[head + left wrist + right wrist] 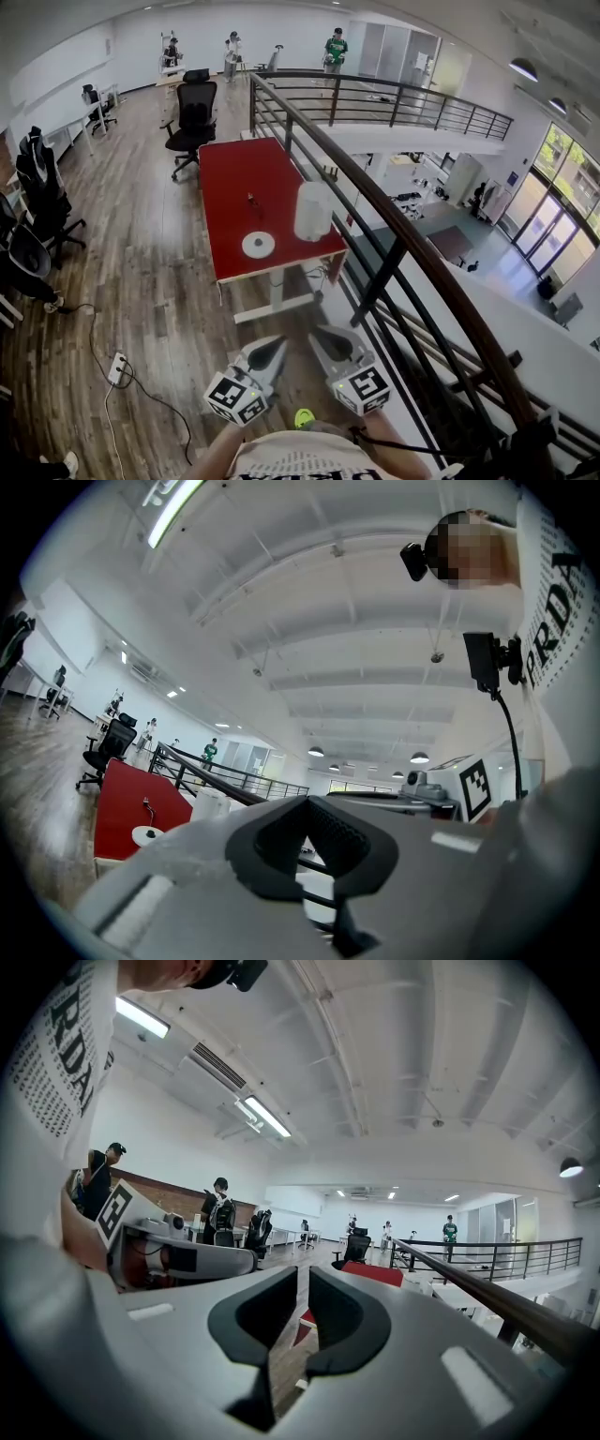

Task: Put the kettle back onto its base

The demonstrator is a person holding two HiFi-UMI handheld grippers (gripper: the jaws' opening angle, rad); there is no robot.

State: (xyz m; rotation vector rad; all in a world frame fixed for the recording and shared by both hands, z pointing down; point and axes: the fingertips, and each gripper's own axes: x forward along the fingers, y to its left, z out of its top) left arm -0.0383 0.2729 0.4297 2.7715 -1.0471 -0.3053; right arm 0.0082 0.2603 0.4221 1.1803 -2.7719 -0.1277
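kettle not on its base yet

the white kettle [313,211] stands by the right edge of the red table [234,169], near its front right corner. the round white base [258,245] lies by the front edge, a little apart from the kettle. both tongs are far from the table. the left gripper [277,343] is pinched together on nothing. the right gripper [319,334] has a thin gap with nothing in it.

White kettle [313,210] upright on red table [246,178], just beside round white base [258,246].
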